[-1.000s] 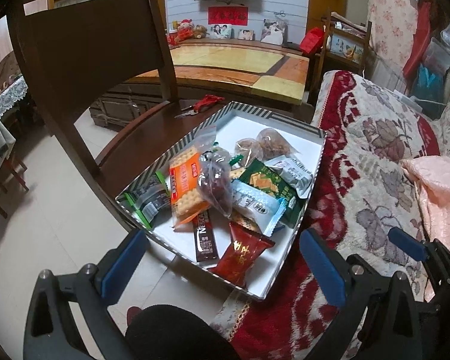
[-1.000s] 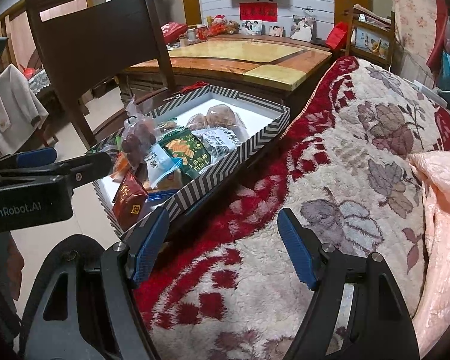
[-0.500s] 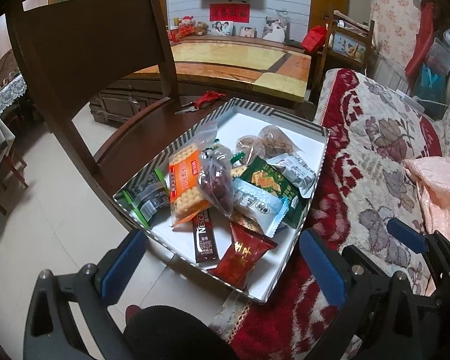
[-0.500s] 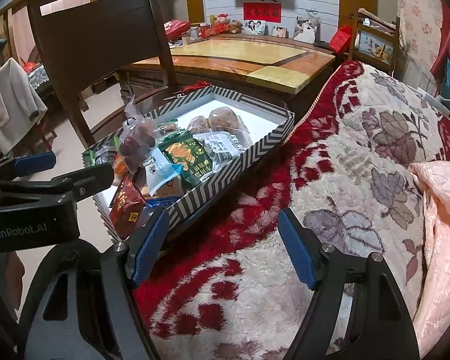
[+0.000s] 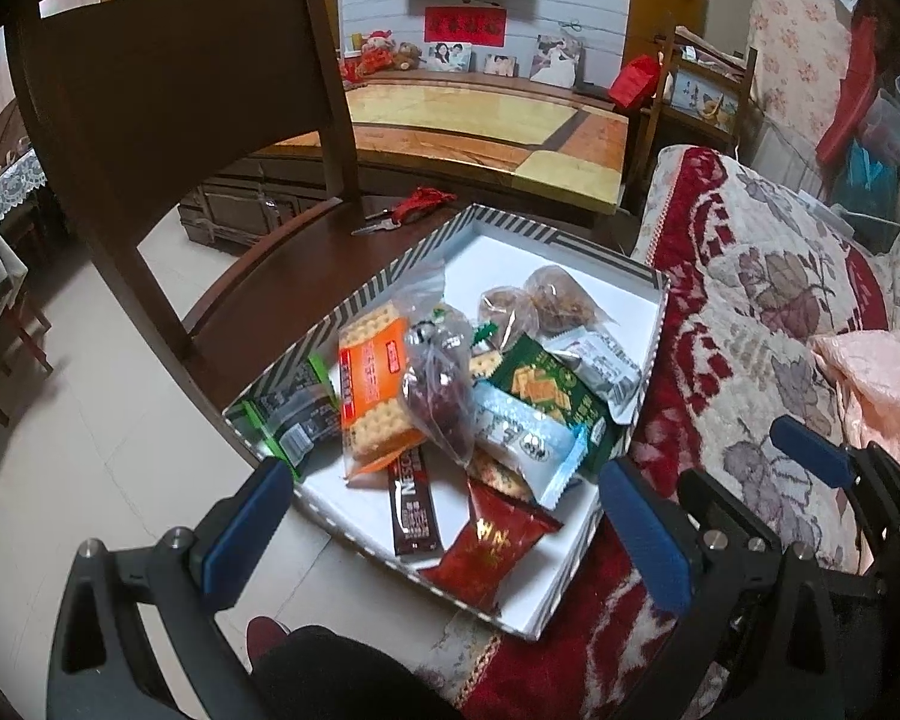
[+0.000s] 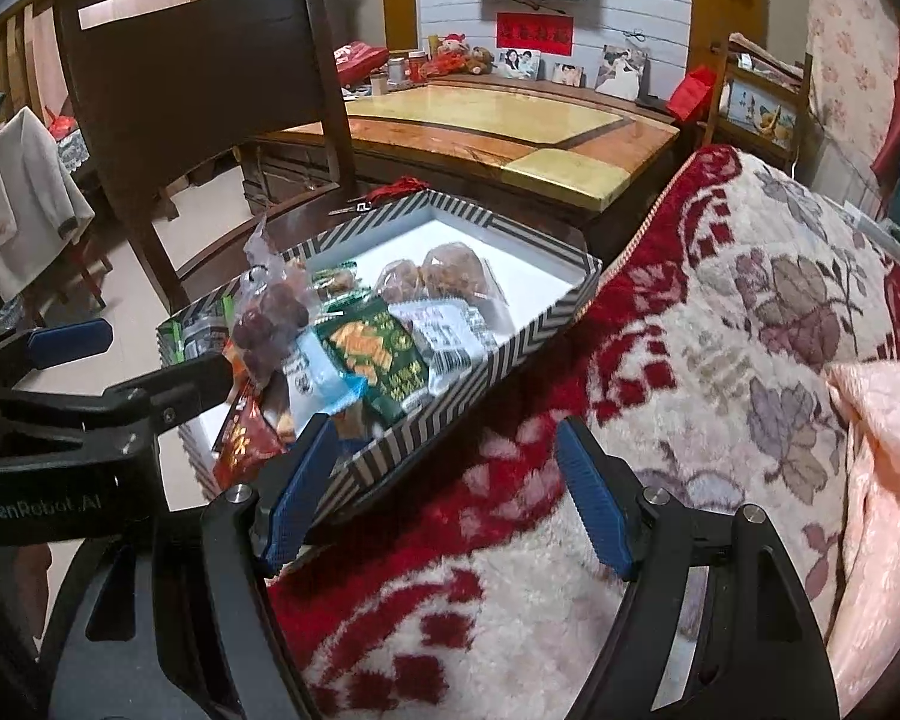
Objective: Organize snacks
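Observation:
A striped-rim white box (image 5: 570,243) sits on a wooden chair seat, filled with several snack packets. Among them are an orange cracker pack (image 5: 372,384), a clear bag of red dates (image 5: 441,396), a green biscuit pack (image 5: 546,387), a red packet (image 5: 486,552) and a dark coffee stick (image 5: 414,507). My left gripper (image 5: 444,531) is open and empty, just in front of the box's near edge. My right gripper (image 6: 450,489) is open and empty over the sofa blanket, its left finger by the box's striped wall (image 6: 450,414). The left gripper also shows in the right wrist view (image 6: 138,369).
A dark wooden chair back (image 5: 174,72) rises behind the box. Red-handled scissors (image 5: 411,207) lie on the seat beyond it. A floral red-and-cream blanket (image 6: 720,312) covers the sofa on the right, with a pink cloth (image 6: 888,420). A wooden table (image 5: 486,126) stands behind.
Both grippers have moved a little closer to the box, so it looms larger in both views. Both stay open and empty.

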A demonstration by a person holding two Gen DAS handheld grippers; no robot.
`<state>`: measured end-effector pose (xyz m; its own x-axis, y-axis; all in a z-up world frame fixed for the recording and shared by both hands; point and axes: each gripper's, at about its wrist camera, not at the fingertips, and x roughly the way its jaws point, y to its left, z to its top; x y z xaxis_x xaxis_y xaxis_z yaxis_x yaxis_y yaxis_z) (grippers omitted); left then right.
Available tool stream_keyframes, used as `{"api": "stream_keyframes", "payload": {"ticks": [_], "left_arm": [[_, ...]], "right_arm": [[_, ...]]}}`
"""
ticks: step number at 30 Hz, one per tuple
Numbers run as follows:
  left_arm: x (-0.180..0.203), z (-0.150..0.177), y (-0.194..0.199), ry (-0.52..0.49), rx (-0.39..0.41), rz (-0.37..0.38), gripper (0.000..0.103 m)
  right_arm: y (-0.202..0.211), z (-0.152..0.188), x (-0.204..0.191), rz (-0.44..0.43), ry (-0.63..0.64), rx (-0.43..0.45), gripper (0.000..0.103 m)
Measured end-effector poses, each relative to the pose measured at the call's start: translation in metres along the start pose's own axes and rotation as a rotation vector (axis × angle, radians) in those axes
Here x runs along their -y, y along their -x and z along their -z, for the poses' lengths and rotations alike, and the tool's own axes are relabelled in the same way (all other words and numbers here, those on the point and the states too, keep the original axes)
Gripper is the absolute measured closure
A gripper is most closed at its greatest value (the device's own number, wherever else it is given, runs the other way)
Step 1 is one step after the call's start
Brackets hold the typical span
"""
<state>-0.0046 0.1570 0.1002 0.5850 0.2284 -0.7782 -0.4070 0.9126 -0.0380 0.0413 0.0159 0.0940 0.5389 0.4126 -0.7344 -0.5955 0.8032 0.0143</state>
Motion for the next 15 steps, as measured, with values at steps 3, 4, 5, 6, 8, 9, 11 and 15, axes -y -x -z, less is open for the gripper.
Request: {"api": "stream_keyframes", "payload": {"ticks": [3, 4, 5, 6, 8, 9, 11, 15], "left_arm": [[-0.002, -0.004, -0.003, 0.008, 0.002, -0.003, 0.000], [-0.003, -0.005, -0.005, 0.010, 0.002, -0.002, 0.000], [-0.004, -0.005, -0.006, 0.012, 0.001, -0.001, 0.000], [-0.004, -0.006, -0.006, 0.012, 0.000, -0.001, 0.000], [-0.004, -0.007, -0.008, 0.011, 0.001, -0.005, 0.000], [-0.004, -0.007, -0.009, 0.012, 0.000, -0.009, 0.000], [-0.005, -0.007, -0.010, 0.017, -0.002, -0.003, 0.000], [-0.008, -0.008, -0.012, 0.028, -0.001, -0.007, 0.000]], "right_arm": [[-0.004, -0.007, -0.001, -0.003, 0.006, 0.003, 0.028], [-0.006, -0.008, -0.003, -0.005, 0.007, 0.001, 0.028], [-0.007, -0.009, -0.003, -0.006, 0.009, 0.000, 0.028], [-0.007, -0.010, -0.004, -0.008, 0.011, 0.001, 0.028], [-0.009, -0.012, -0.006, -0.012, 0.014, 0.000, 0.028], [-0.011, -0.012, -0.007, -0.016, 0.015, -0.003, 0.028], [-0.013, -0.012, -0.008, -0.019, 0.017, -0.003, 0.028], [-0.014, -0.010, -0.008, -0.024, 0.016, -0.007, 0.028]]}}
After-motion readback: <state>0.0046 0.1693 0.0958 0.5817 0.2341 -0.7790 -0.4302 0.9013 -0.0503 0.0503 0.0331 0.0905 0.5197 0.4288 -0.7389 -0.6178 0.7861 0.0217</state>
